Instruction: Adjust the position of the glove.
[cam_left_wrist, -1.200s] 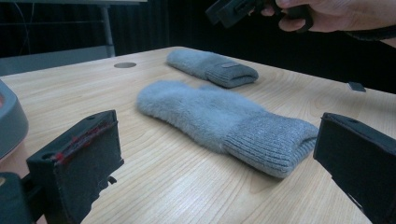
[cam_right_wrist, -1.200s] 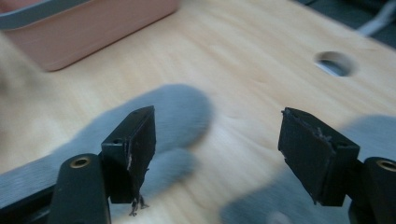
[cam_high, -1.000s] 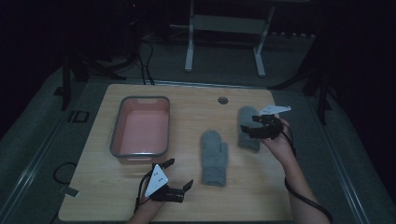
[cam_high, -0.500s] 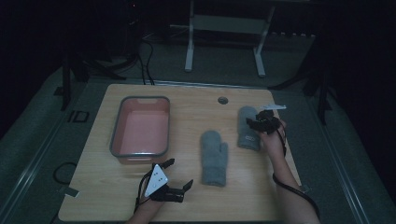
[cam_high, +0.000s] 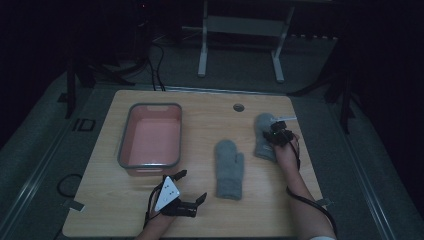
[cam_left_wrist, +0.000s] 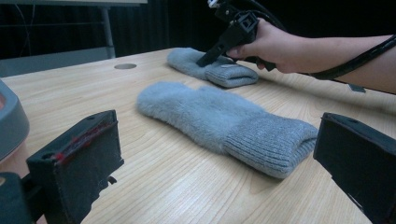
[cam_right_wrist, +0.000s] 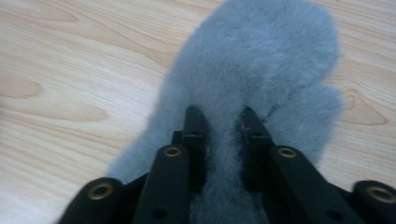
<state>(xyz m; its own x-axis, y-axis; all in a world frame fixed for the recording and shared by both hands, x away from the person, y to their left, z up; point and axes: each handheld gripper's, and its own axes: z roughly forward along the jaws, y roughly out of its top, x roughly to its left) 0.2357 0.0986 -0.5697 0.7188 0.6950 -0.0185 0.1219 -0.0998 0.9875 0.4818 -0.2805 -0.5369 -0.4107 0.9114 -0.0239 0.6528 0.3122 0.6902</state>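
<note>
At the table's right side, your right gripper (cam_high: 274, 136) has just been closing and now pinches a ridge of fur on the far mitten (cam_high: 262, 135), which lies flat with its long axis running away from you, cuff nearest your hand. Your left gripper (cam_high: 189, 192) rests wide open and empty by the near edge, closer to the second mitten (cam_high: 228, 167) and the tray (cam_high: 150, 162). How deep the pinch goes is hidden by the fur, and the dim light blurs the cuff.

A dark lab: bare wooden table (cam_high: 200, 215), metal stand (cam_high: 240, 30), floor cables (cam_high: 155, 60).
</note>
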